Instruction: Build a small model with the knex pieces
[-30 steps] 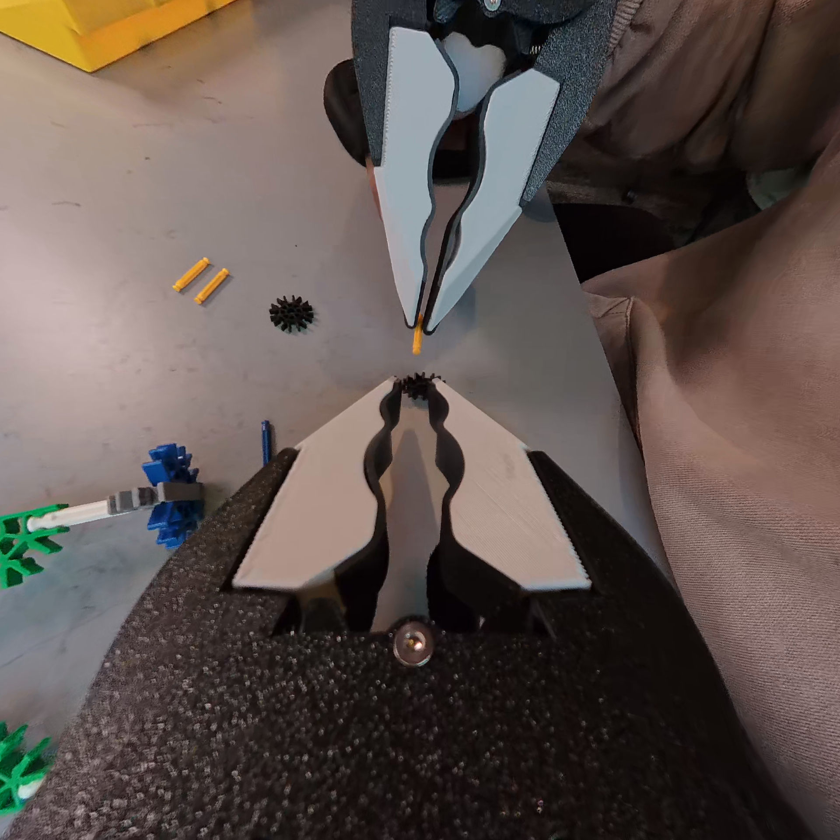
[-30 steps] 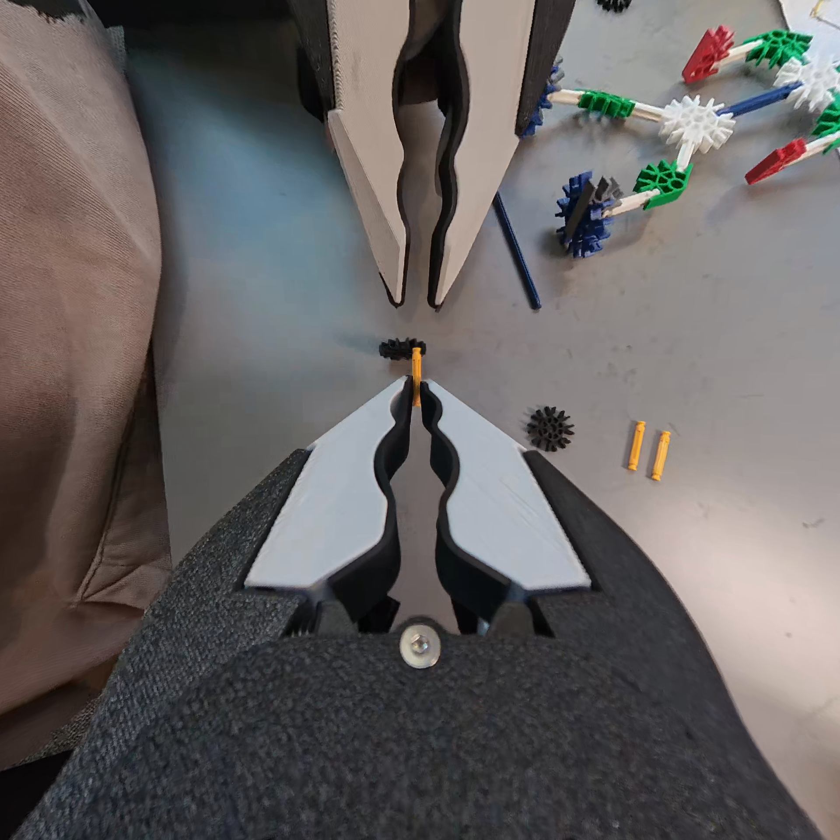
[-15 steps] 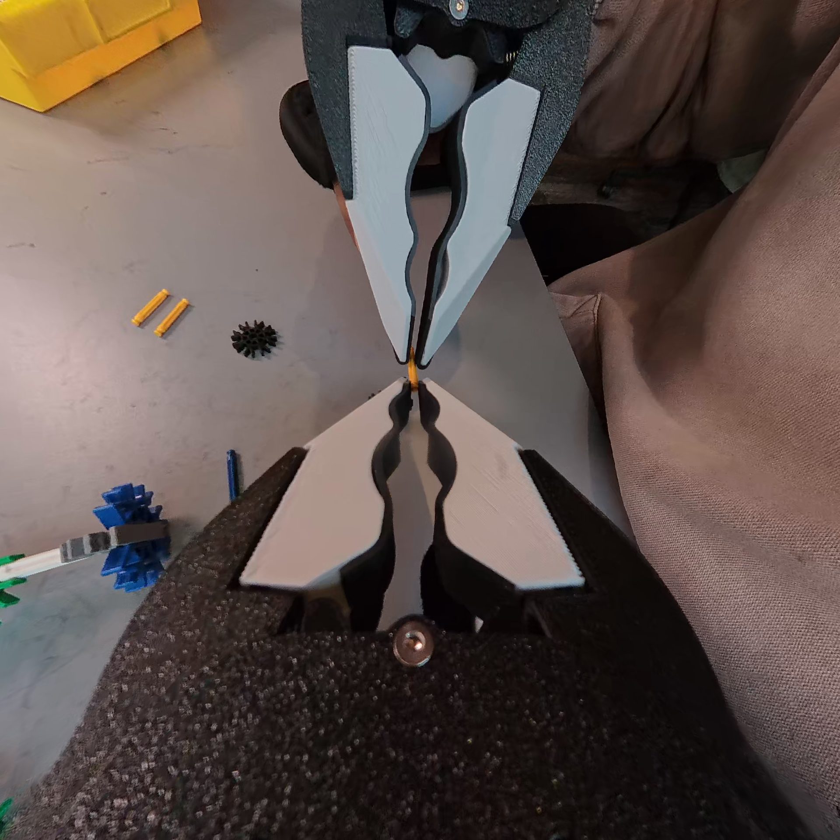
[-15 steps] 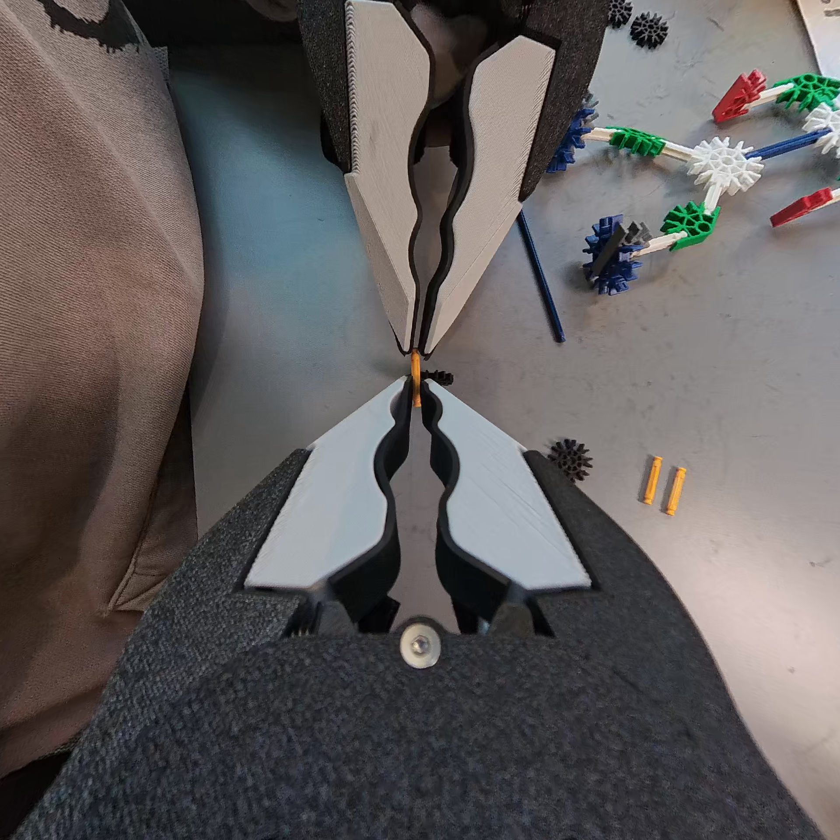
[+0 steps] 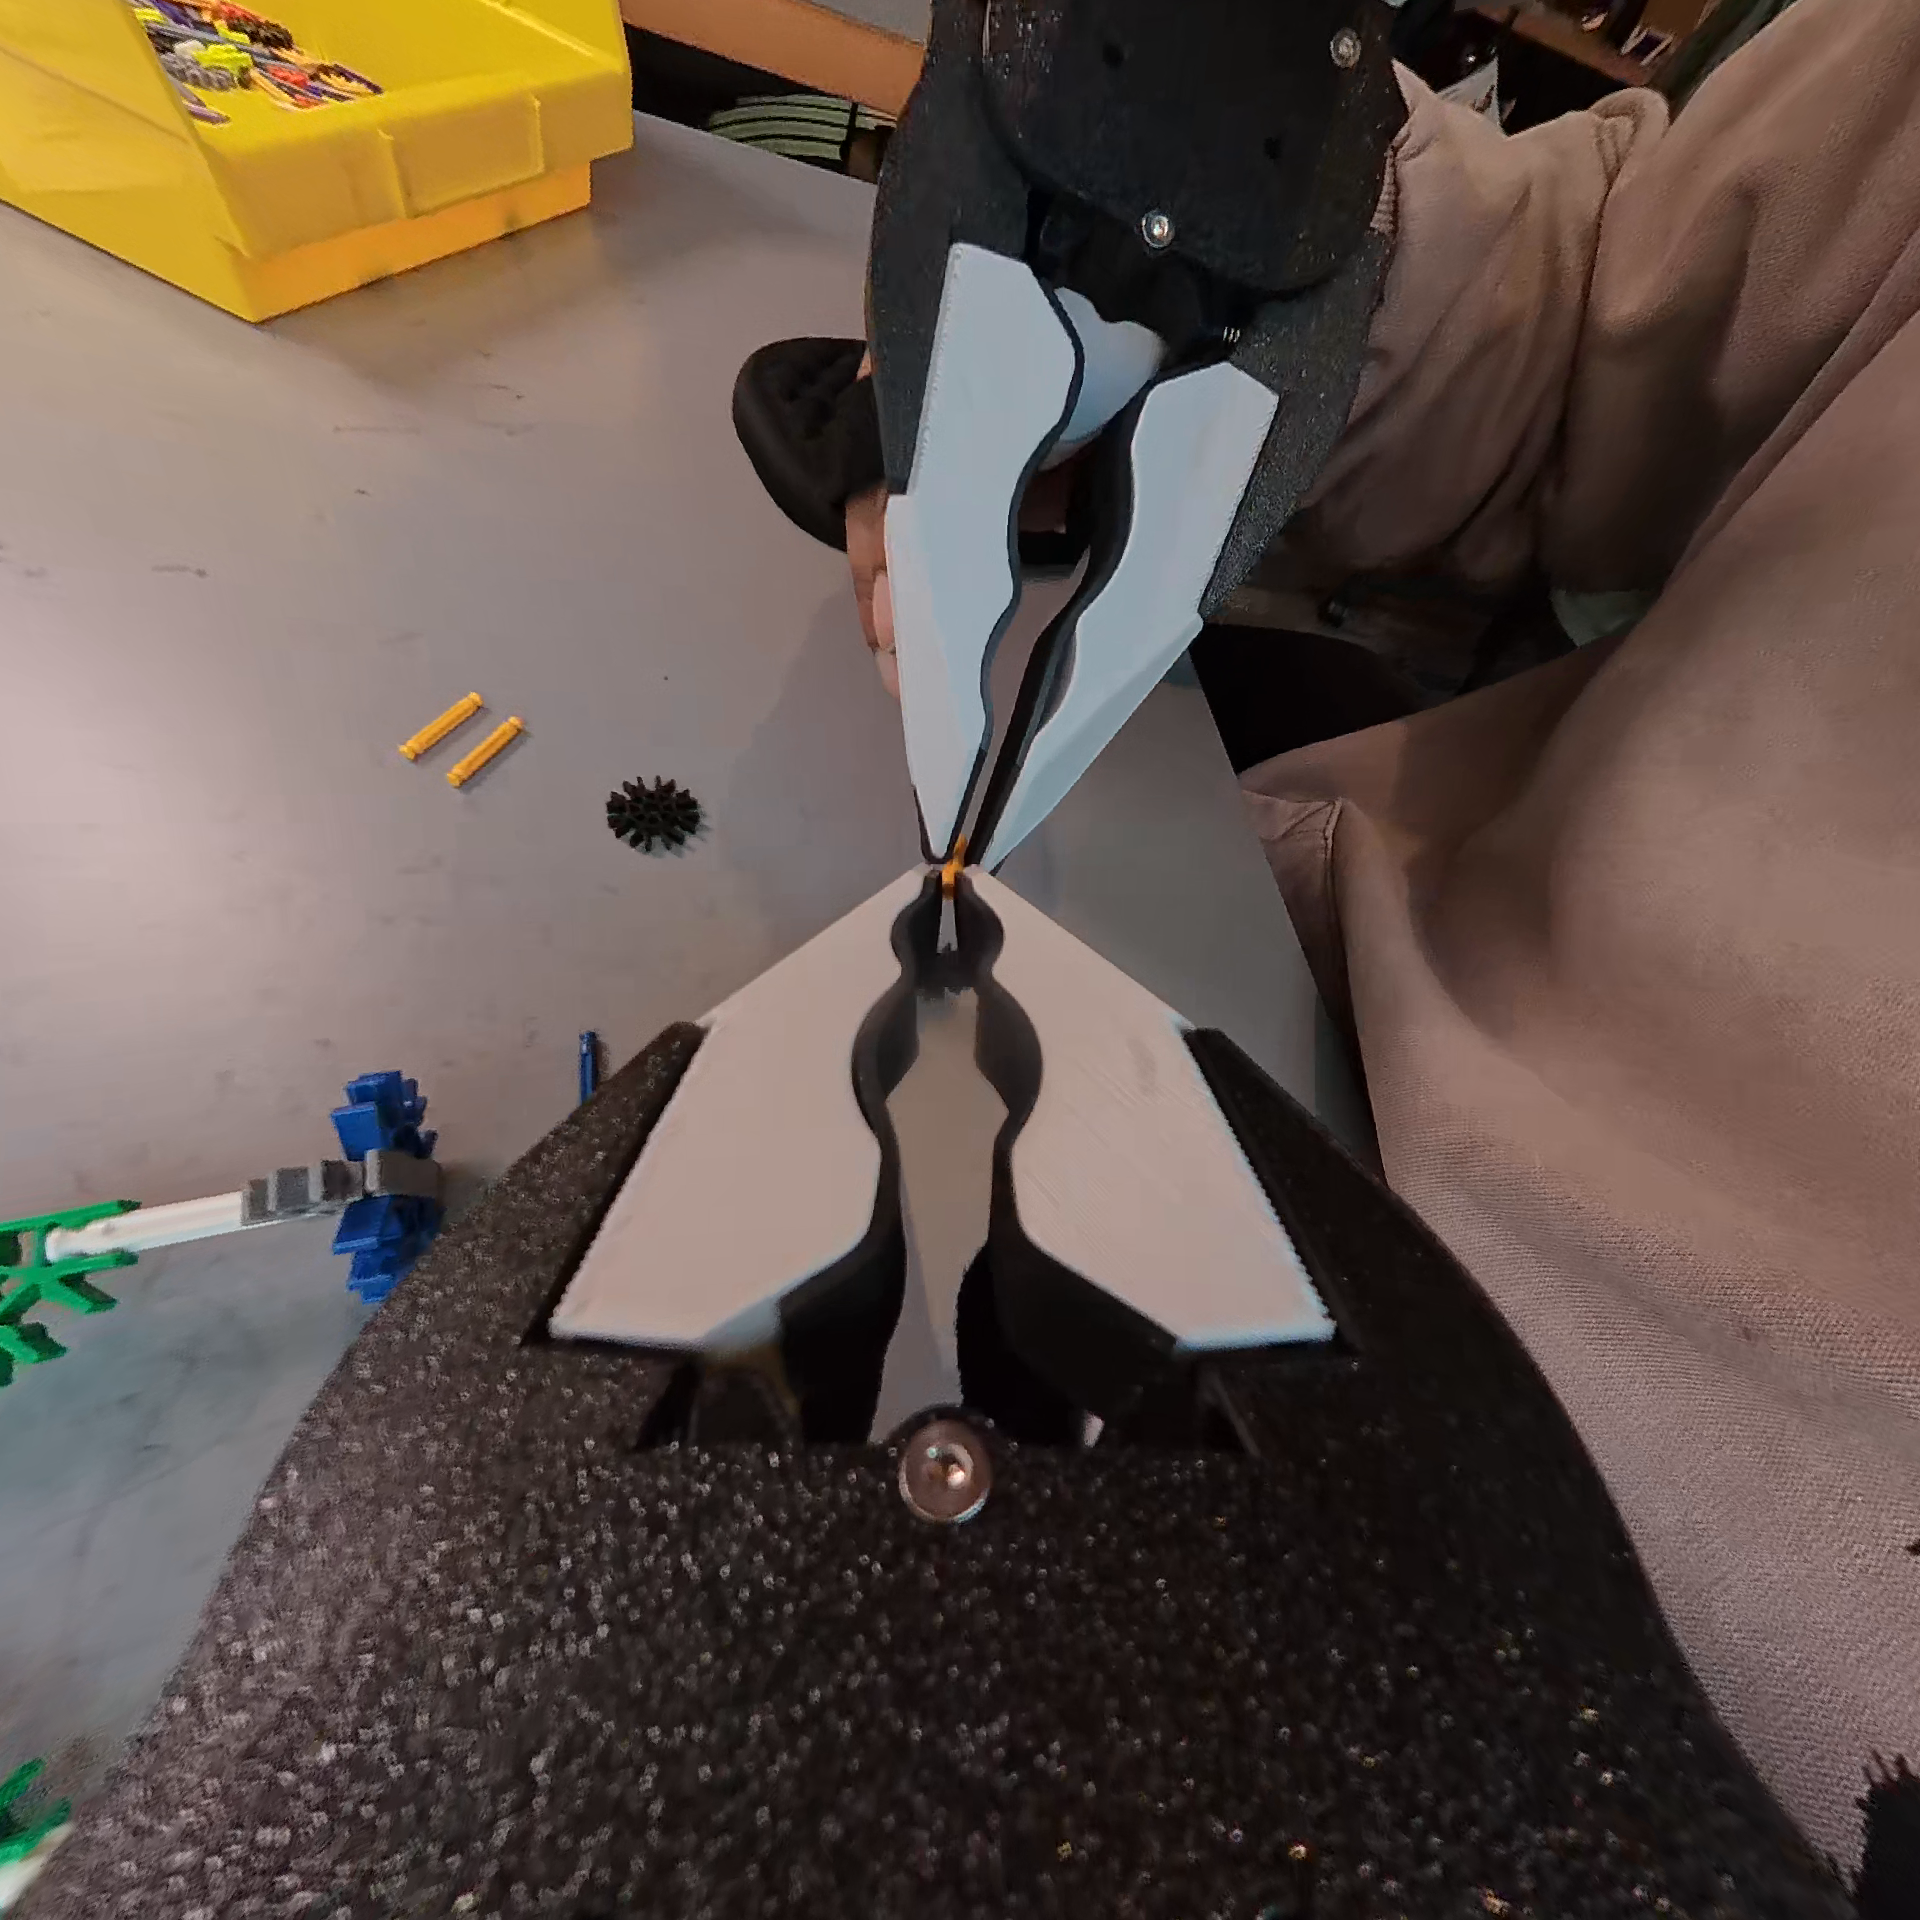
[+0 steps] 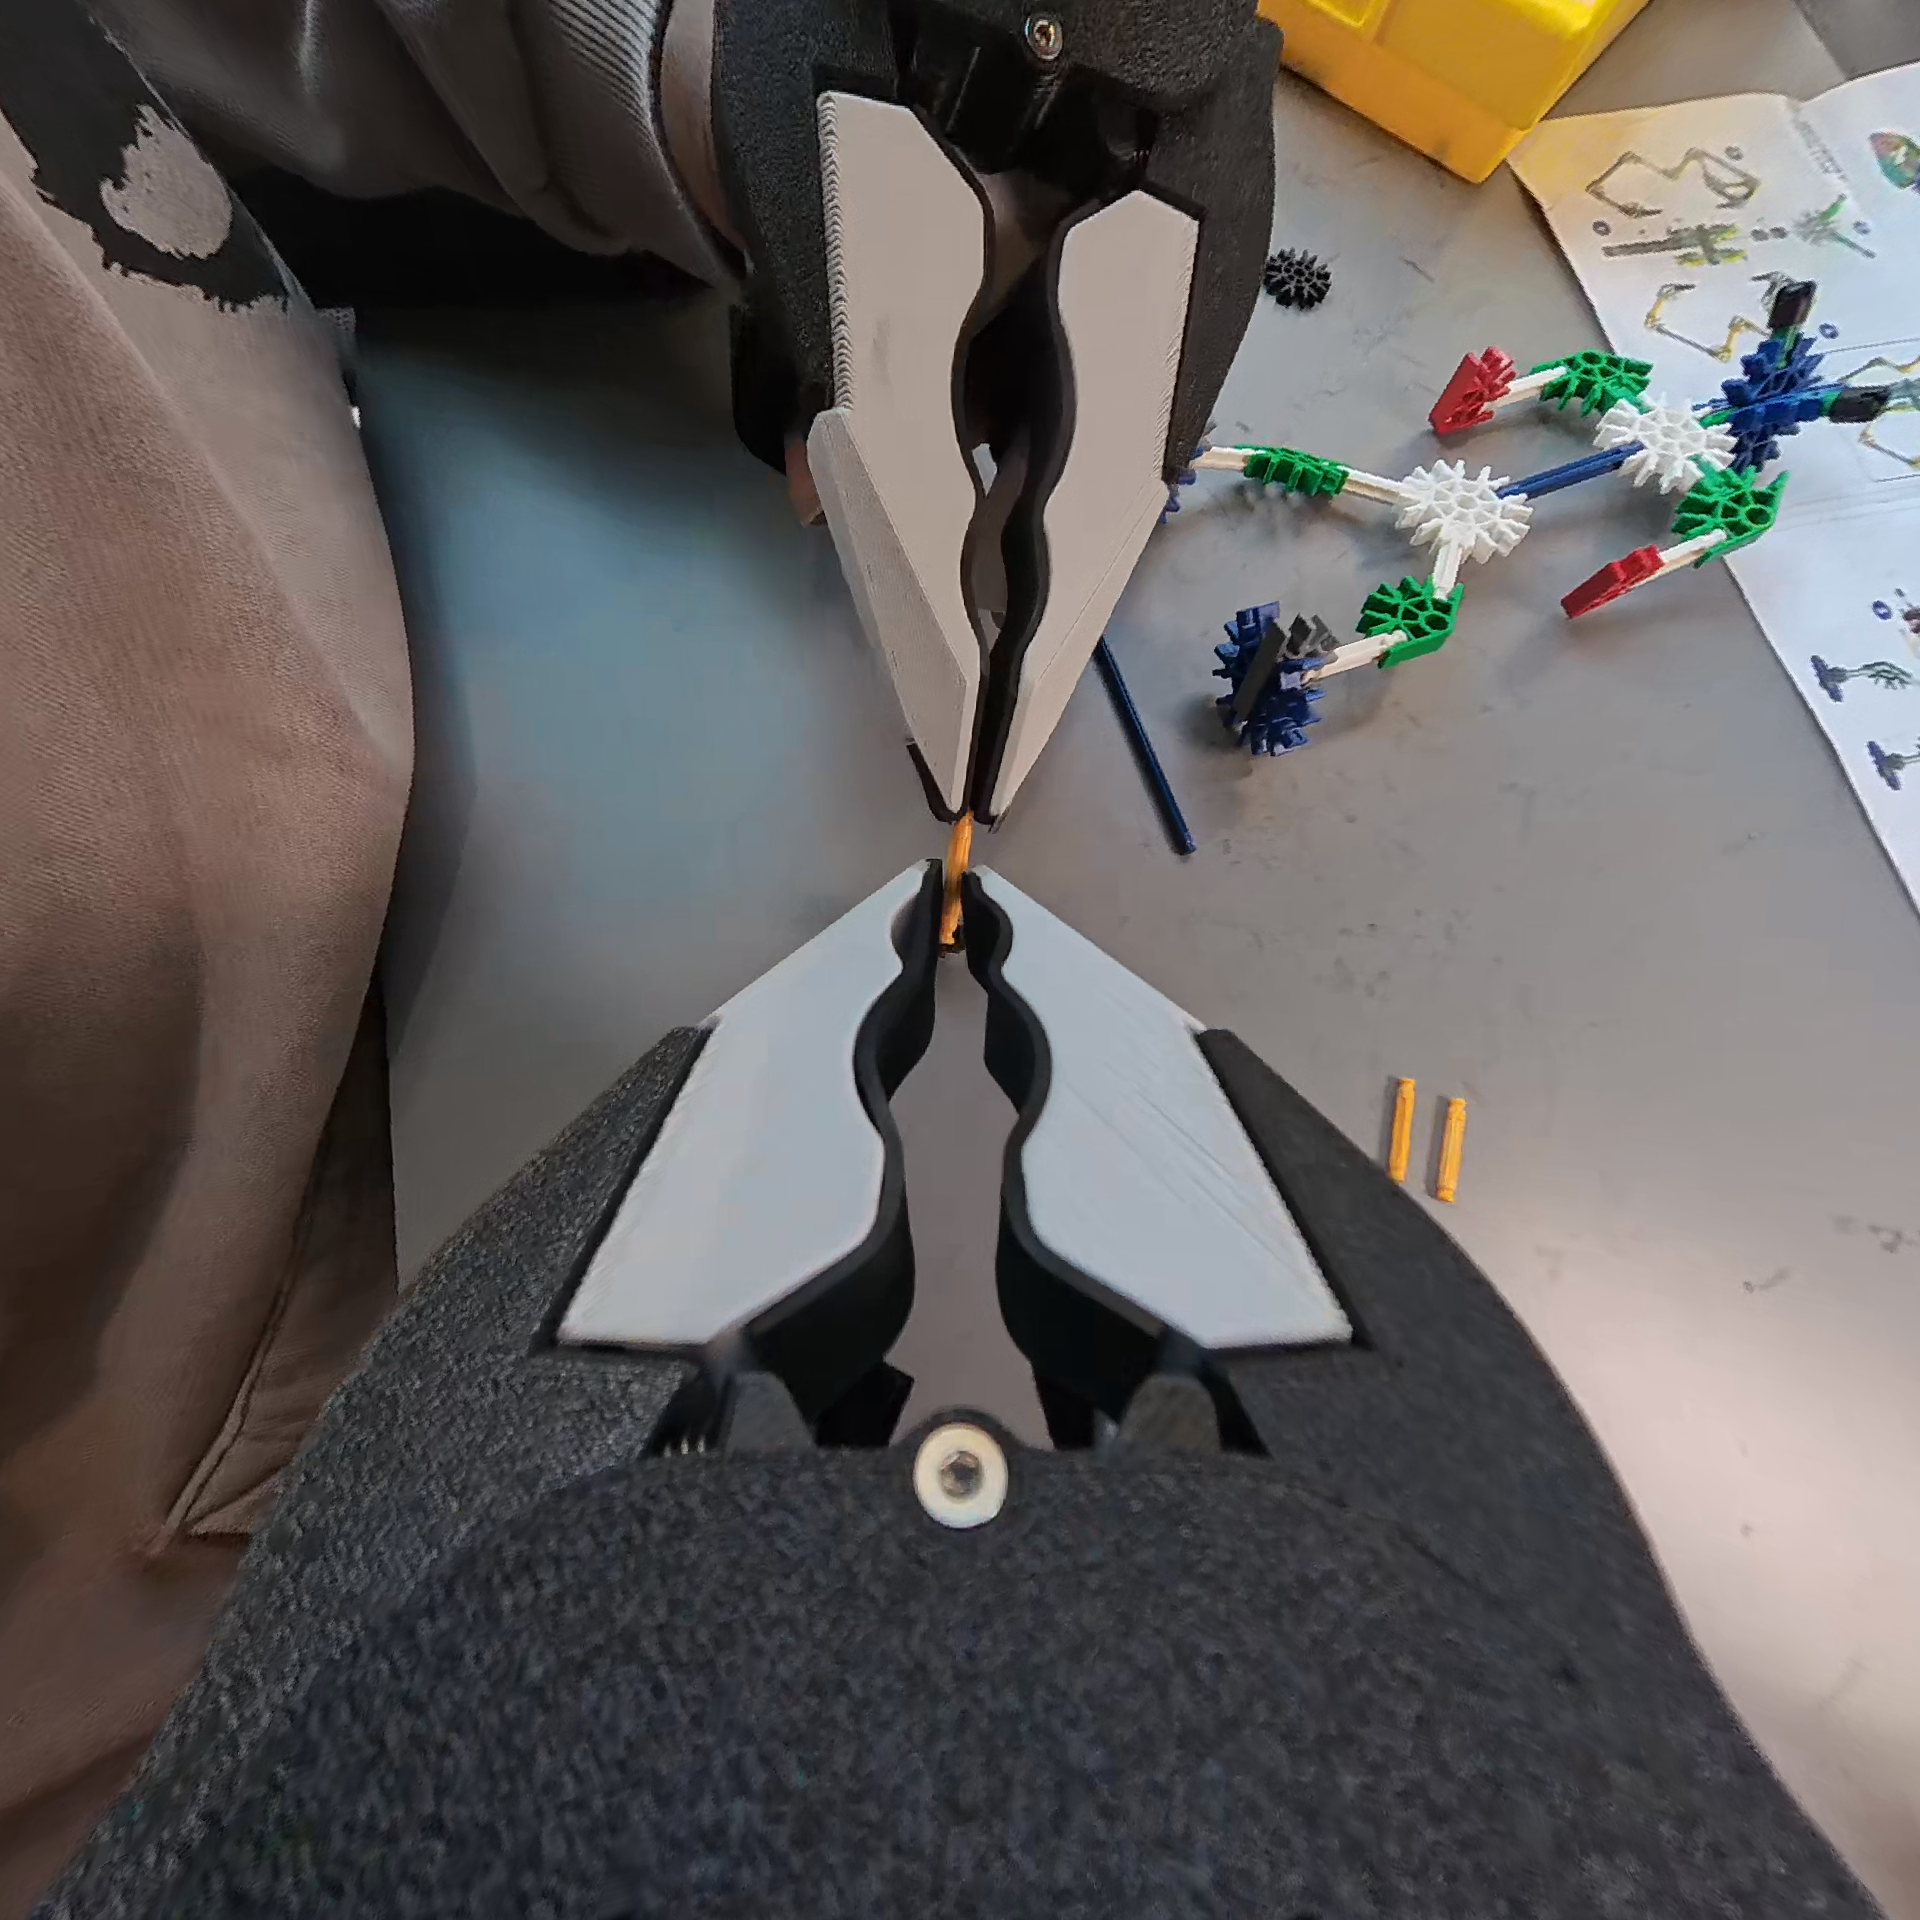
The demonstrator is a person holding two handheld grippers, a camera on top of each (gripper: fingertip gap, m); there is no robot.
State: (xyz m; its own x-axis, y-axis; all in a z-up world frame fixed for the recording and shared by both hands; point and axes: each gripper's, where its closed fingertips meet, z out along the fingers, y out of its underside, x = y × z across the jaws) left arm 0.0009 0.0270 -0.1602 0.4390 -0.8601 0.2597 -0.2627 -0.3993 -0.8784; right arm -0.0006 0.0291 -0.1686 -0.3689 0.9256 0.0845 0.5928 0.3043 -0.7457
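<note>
Above the grey tabletop (image 5: 312, 540), near its front edge, the two tongs are meeting tip to tip. Right tongs (image 6: 948, 883) are clamping a short orange rod (image 6: 954, 883): thin, plastic, standing roughly along the finger line, its far end poking out toward the left tongs (image 5: 948, 883). Left tongs are pinched together at the tips on something small and dark; a black toothed connector seems to be sitting there, but it is too hidden to tell for sure. In the left wrist view the rod's orange tip (image 5: 956, 857) is showing right where both pairs of tips are touching.

Lying on the tabletop off to the side: two more orange rods (image 6: 1425, 1138) side by side, a black spoked connector (image 5: 652, 816) near them, a loose thin blue rod (image 6: 1143, 748). Farther back, a built chain of white, green, blue and red pieces (image 6: 1465, 509) is resting partly on a printed instruction sheet (image 6: 1766, 208). A yellow parts bin (image 5: 312, 135) is sitting at the far edge. A brown sleeve (image 5: 1610, 935) is filling the side of each view.
</note>
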